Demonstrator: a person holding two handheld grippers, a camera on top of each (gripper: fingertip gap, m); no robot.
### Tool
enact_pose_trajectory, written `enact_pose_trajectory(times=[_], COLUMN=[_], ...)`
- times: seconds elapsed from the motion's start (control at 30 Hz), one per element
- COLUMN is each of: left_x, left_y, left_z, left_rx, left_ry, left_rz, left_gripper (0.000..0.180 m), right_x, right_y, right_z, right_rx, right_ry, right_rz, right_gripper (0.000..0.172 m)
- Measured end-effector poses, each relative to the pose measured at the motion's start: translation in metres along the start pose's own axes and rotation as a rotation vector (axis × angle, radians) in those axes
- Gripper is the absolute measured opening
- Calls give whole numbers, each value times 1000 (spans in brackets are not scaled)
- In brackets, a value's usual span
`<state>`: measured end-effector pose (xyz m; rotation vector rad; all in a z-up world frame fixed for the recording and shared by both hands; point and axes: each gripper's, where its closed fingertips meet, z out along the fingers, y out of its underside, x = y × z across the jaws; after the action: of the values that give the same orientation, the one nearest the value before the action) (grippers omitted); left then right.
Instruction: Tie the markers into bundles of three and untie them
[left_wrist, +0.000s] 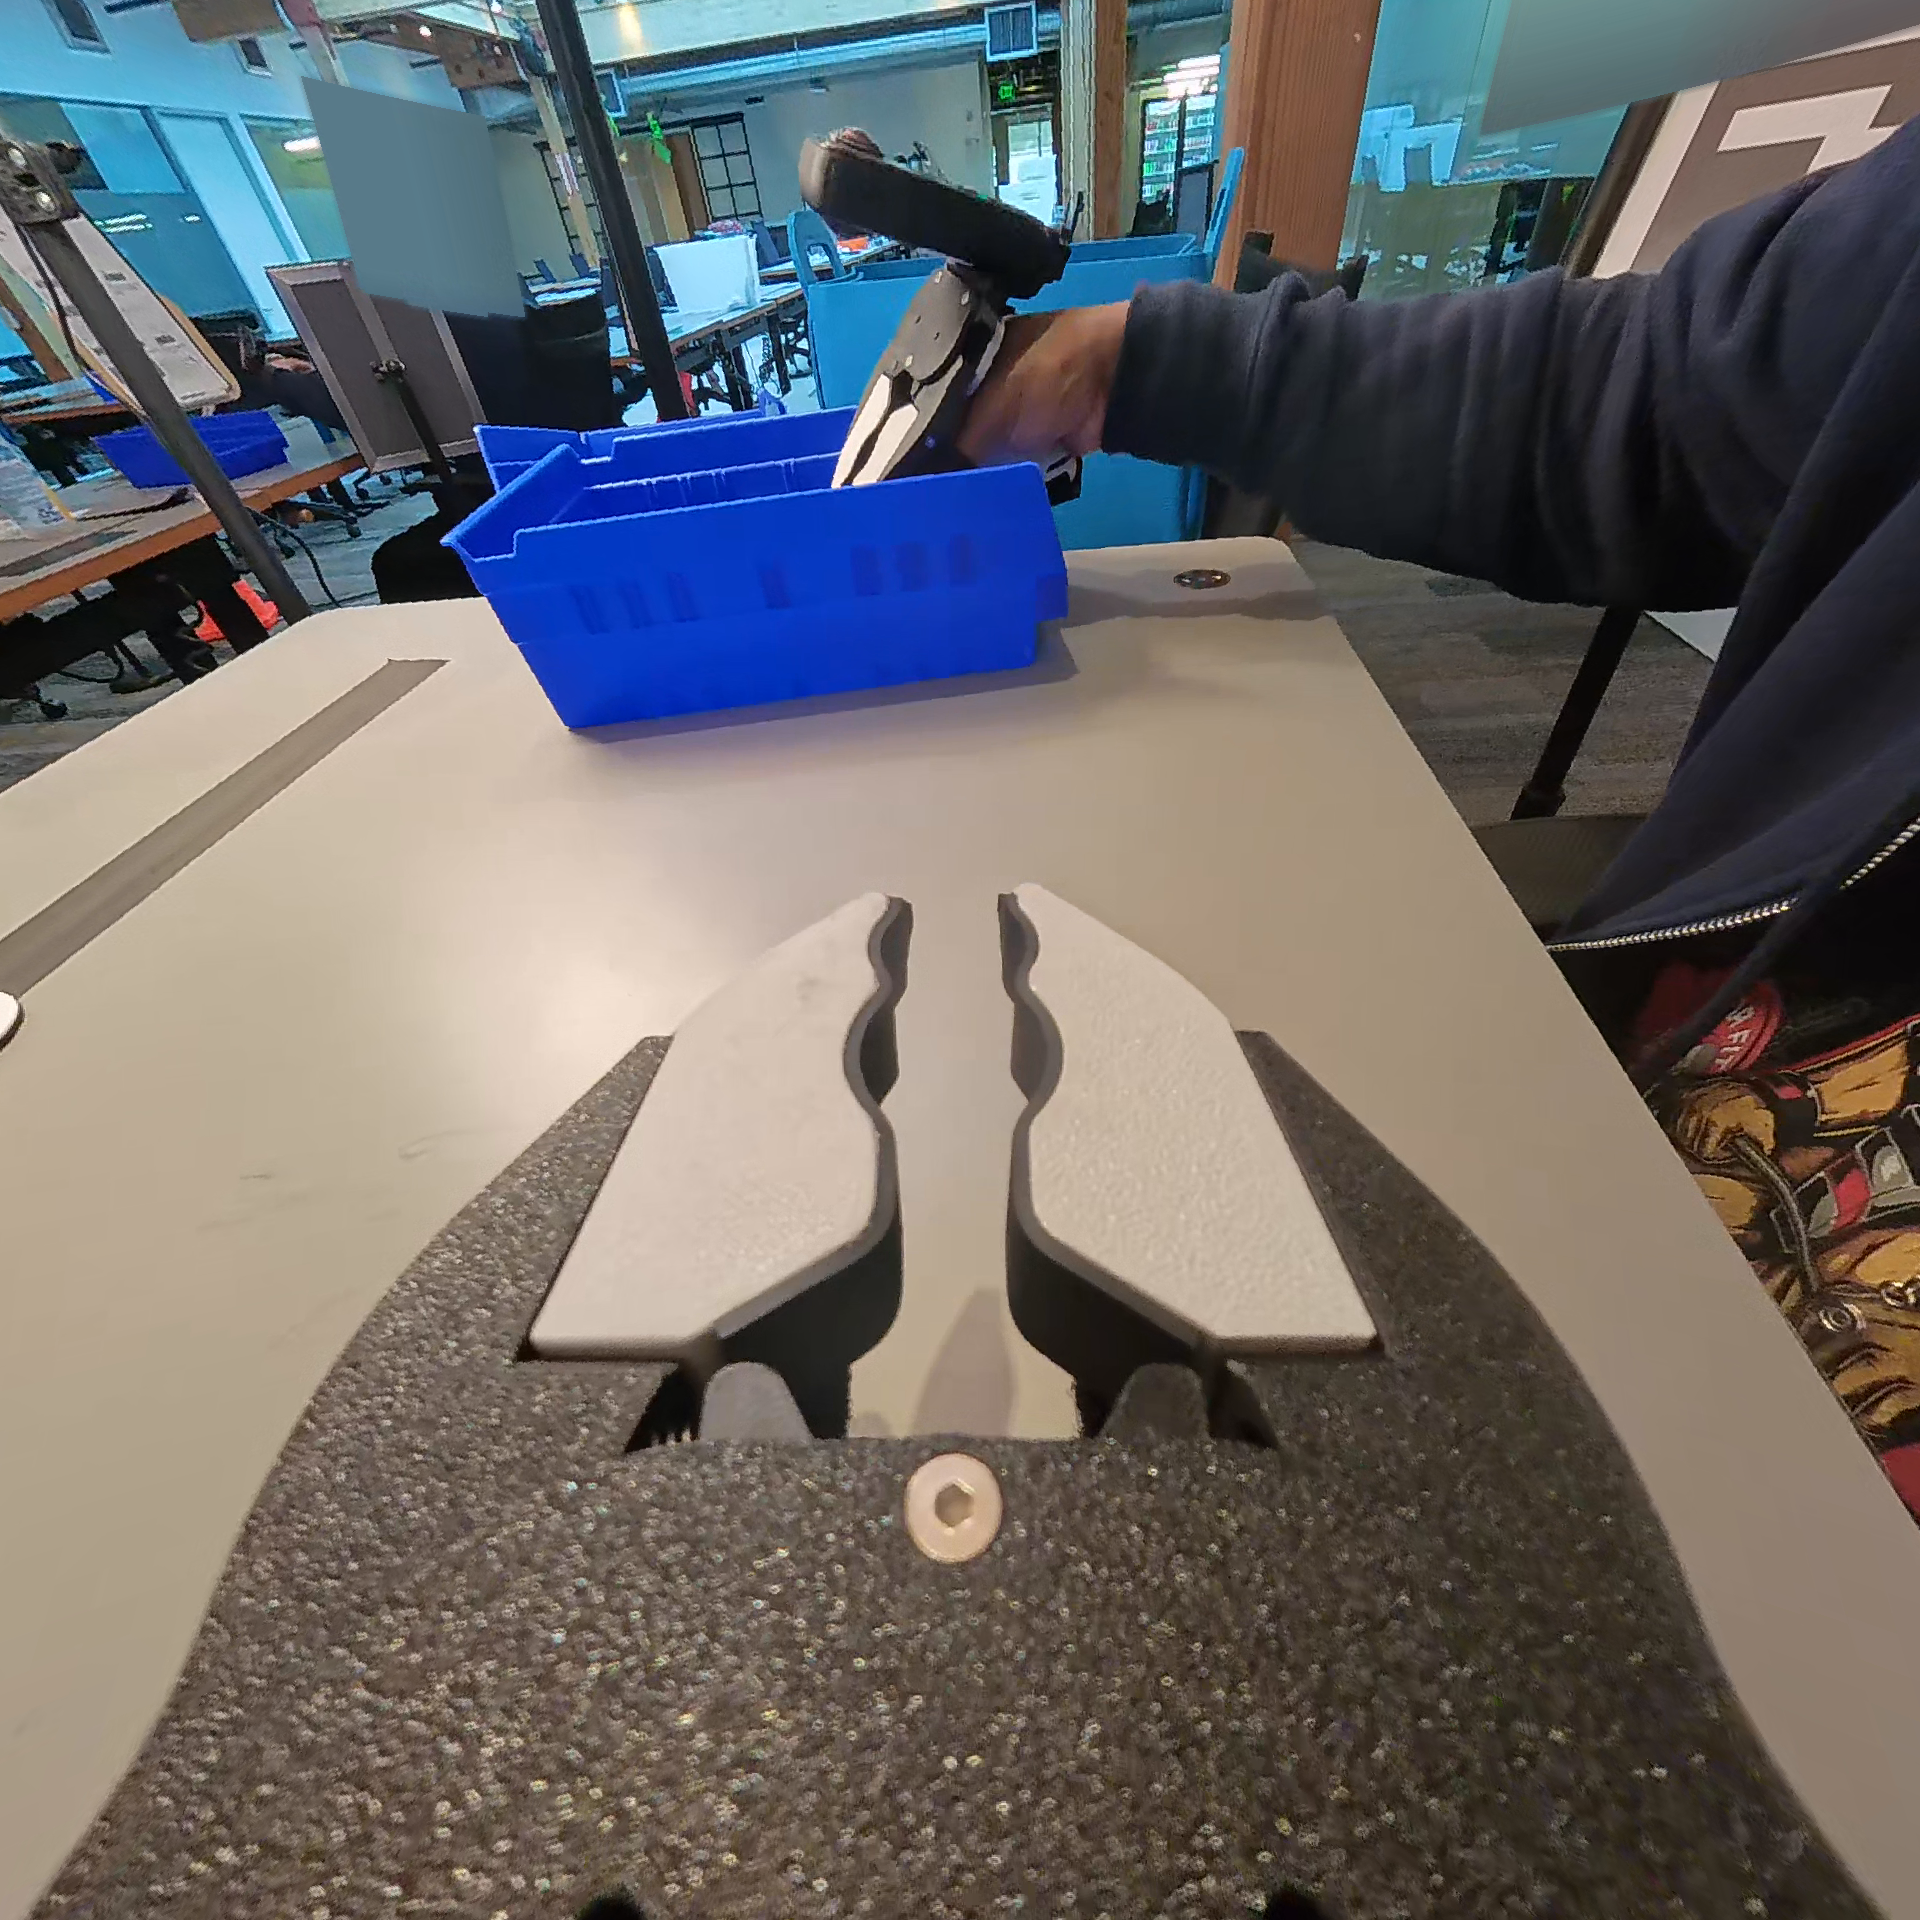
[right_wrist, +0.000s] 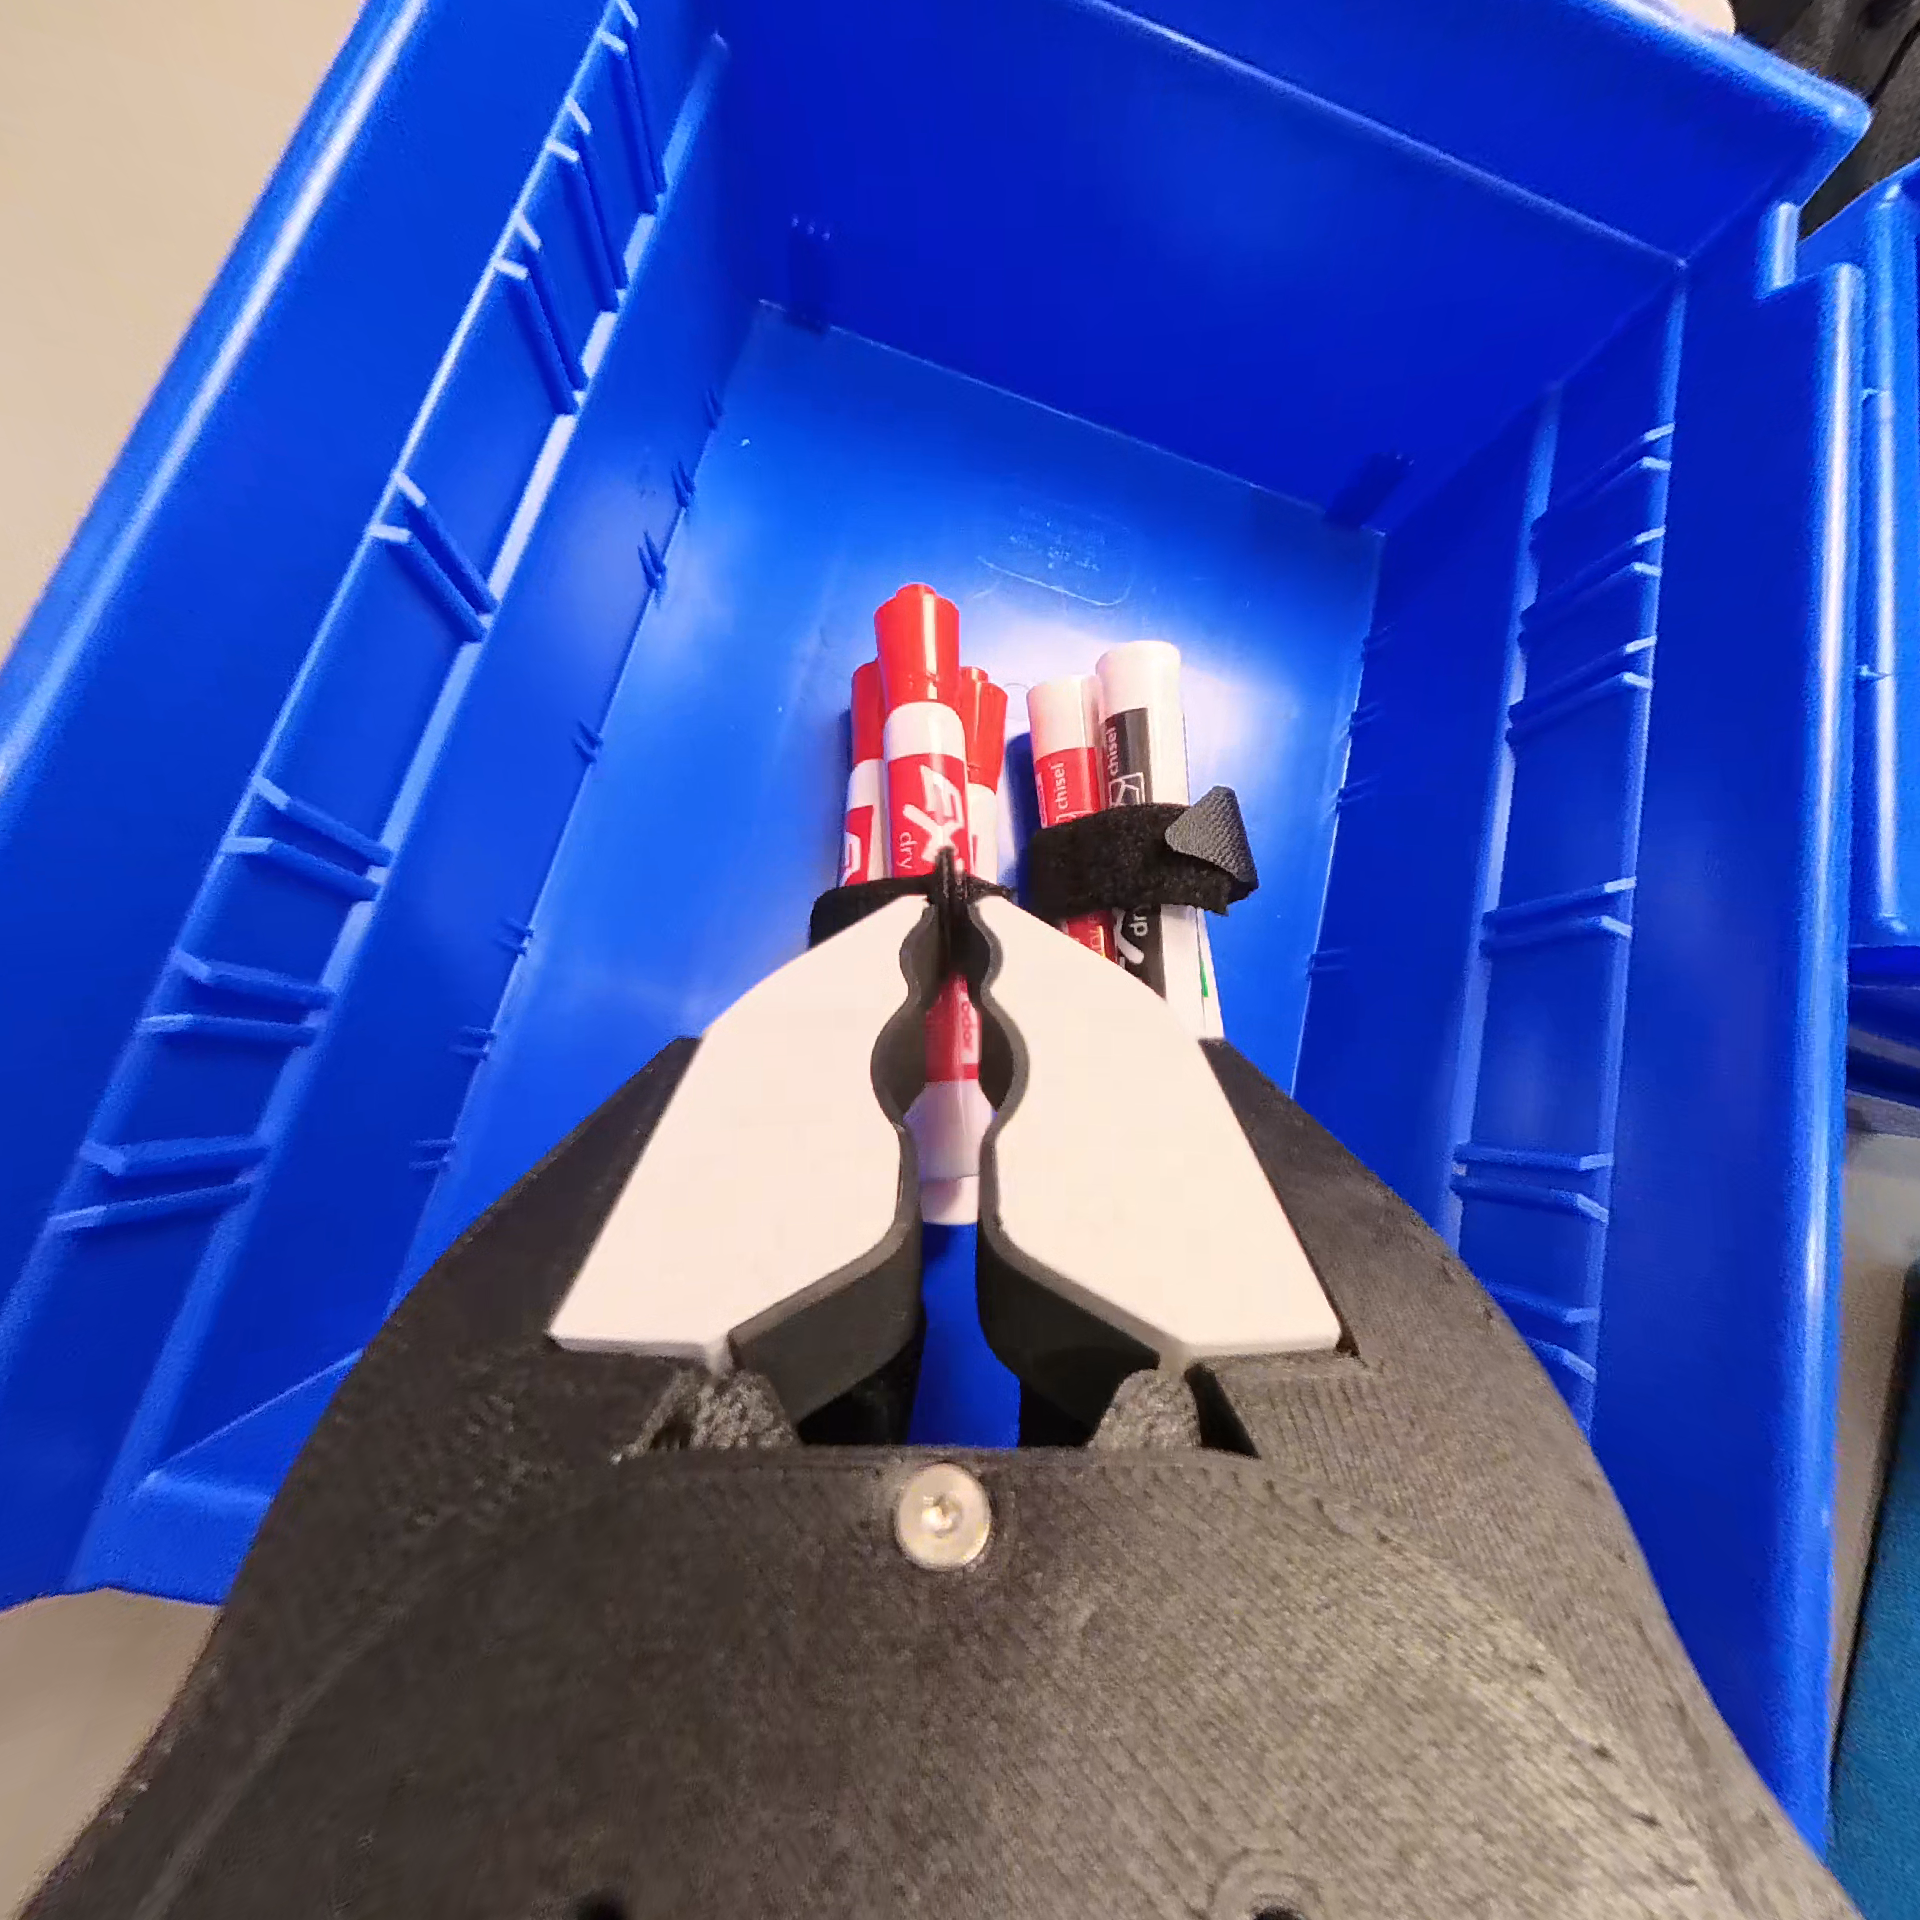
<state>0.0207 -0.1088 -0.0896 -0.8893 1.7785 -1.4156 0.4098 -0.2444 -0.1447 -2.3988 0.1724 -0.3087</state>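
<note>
In the right wrist view my right gripper (right_wrist: 948, 902) is shut on the black strap (right_wrist: 840, 914) wrapped round a bundle of red markers (right_wrist: 920, 769), pinching the strap's upright tab between its fingertips inside the blue bin (right_wrist: 436, 582). A second bundle of markers (right_wrist: 1127, 748) with its own black strap (right_wrist: 1132, 862) lies just right of it. In the left wrist view my left gripper (left_wrist: 954, 904) is open and empty above the grey table (left_wrist: 520, 935). The right gripper (left_wrist: 914, 405) shows there reaching down into the blue bin (left_wrist: 769, 613).
A second blue bin (left_wrist: 665, 436) stands behind the first one, at the table's far edge. A person's dark sleeve (left_wrist: 1507, 436) reaches over the table's right side. A dark strip (left_wrist: 208, 810) runs along the table's left part. Left tips to right tips: about 40 cm.
</note>
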Motion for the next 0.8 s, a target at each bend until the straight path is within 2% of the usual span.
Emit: enact_pose_trajectory(times=[0.13,0.33,0.43,0.53,0.67,0.73,0.8], left_x=[1,2,3,2,-1,-4,-9], left_y=[1,-1,-1,-3,-4,-4,-1], left_z=[0,0,0,-1,-2,-2,-1], left_rx=[-4,-3,-4,0,12,12,2], left_ry=[2,7,7,-2,-17,-30,-60], left_rz=[3,6,12,19,22,25,23], left_gripper=[17,17,17,17,17,17,18], right_x=[1,6,13,4,-51,-96,-146], right_y=[1,-5,-17,-43,-88,-102,-110], right_z=[-3,-19,-39,-76,-131,-140,-135], right_rx=[-7,64,155,308,490,516,509], right_ry=[11,18,46,44,2,-51,-120], right_rz=[-25,4,34,56,-35,-118,-199], right_gripper=[7,20,23,24,23,25,27])
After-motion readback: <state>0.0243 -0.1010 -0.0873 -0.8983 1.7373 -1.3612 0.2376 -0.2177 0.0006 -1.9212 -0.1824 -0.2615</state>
